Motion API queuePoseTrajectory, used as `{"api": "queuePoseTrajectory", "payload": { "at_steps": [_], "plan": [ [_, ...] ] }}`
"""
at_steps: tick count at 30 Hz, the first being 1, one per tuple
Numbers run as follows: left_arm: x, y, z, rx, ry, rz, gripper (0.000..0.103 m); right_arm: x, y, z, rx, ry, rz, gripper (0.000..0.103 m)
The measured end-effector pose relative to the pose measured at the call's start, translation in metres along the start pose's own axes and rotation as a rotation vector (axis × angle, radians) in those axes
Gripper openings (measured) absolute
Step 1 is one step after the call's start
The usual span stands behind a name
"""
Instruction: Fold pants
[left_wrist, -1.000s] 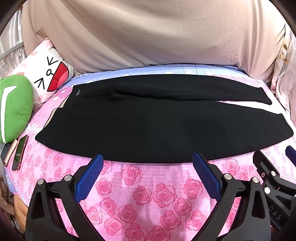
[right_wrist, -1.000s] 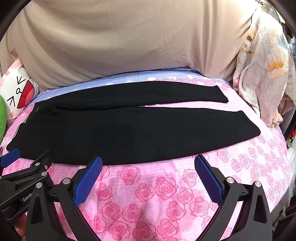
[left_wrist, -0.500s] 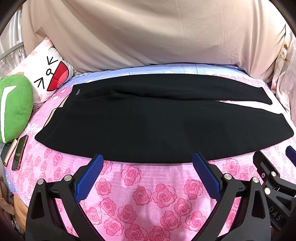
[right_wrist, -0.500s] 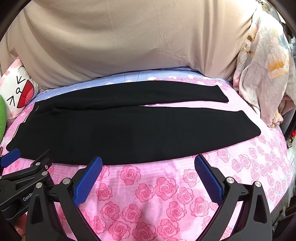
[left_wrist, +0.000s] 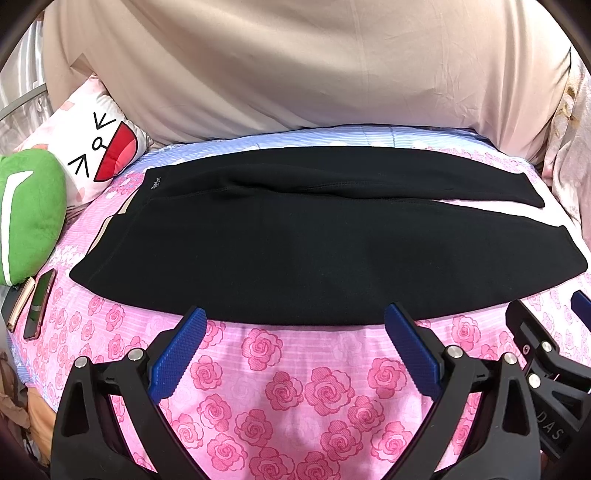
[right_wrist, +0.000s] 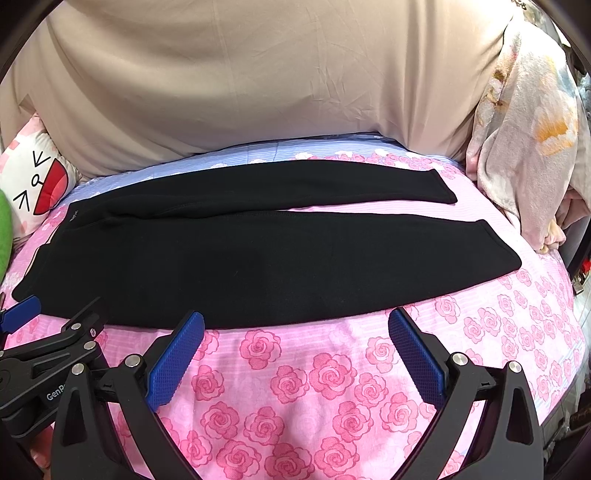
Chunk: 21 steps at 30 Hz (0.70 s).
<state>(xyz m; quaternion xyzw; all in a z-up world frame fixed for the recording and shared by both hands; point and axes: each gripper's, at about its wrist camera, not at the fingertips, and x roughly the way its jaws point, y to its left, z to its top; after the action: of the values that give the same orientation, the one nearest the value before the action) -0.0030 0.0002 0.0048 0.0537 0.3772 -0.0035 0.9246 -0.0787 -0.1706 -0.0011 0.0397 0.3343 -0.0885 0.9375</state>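
Observation:
Black pants (left_wrist: 295, 251) (right_wrist: 258, 258) lie flat across a pink rose-print bedspread (left_wrist: 295, 387) (right_wrist: 314, 387), waistband to the left, the two legs running right with a narrow gap between them. My left gripper (left_wrist: 295, 325) hovers open just short of the pants' near edge, blue pads wide apart and nothing between them. Beside it to the right, my right gripper (right_wrist: 297, 326) is likewise open and empty at the near edge. Each gripper shows in the other's view, the right one (left_wrist: 546, 332) at the right border, the left one (right_wrist: 48, 317) at the left border.
A white cartoon-face pillow (left_wrist: 92, 155) and a green plush (left_wrist: 26, 214) sit at the left. Two phones (left_wrist: 33, 302) lie by the bed's left edge. A beige sheet (left_wrist: 295, 74) covers the back. A floral blanket (right_wrist: 528, 147) is heaped at the right.

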Motion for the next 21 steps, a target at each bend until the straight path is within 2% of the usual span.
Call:
{"api": "queuePoseTrajectory", "payload": {
  "at_steps": [21],
  "plan": [
    [0.0061, 0.0008, -0.0007, 0.001, 0.009, 0.002, 0.095, 0.0051, 0.0014, -0.0039, 0.001, 0.009, 0.000, 0.098]
  ]
}}
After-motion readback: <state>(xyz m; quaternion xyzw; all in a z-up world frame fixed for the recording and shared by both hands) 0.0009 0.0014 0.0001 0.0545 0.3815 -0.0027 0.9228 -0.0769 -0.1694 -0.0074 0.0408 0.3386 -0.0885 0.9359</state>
